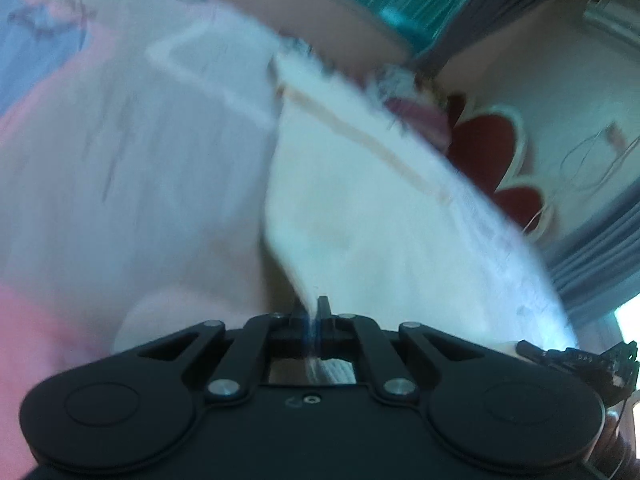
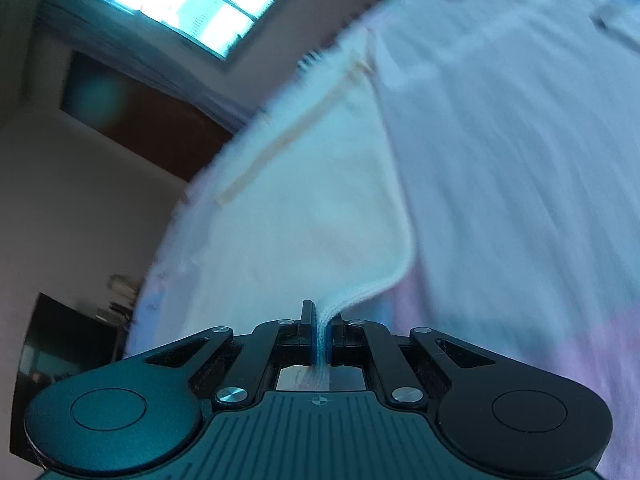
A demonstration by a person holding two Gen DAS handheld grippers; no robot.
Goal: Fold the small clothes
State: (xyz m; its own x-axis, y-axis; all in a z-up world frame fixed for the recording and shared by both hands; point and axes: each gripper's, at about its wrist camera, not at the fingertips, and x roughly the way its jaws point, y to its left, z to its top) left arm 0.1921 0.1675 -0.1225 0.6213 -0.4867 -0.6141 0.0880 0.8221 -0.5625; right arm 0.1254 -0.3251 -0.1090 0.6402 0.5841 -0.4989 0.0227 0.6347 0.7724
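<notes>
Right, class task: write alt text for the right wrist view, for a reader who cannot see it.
The right tool is shut on a bunched edge of a white cloth, which spreads away from it across a pale pink sheet. A thin tan stripe crosses the cloth near its far edge. A bright window shows upper left; the picture is blurred.

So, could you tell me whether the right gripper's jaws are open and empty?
No, the right gripper is shut on a corner of the white cloth.
</notes>
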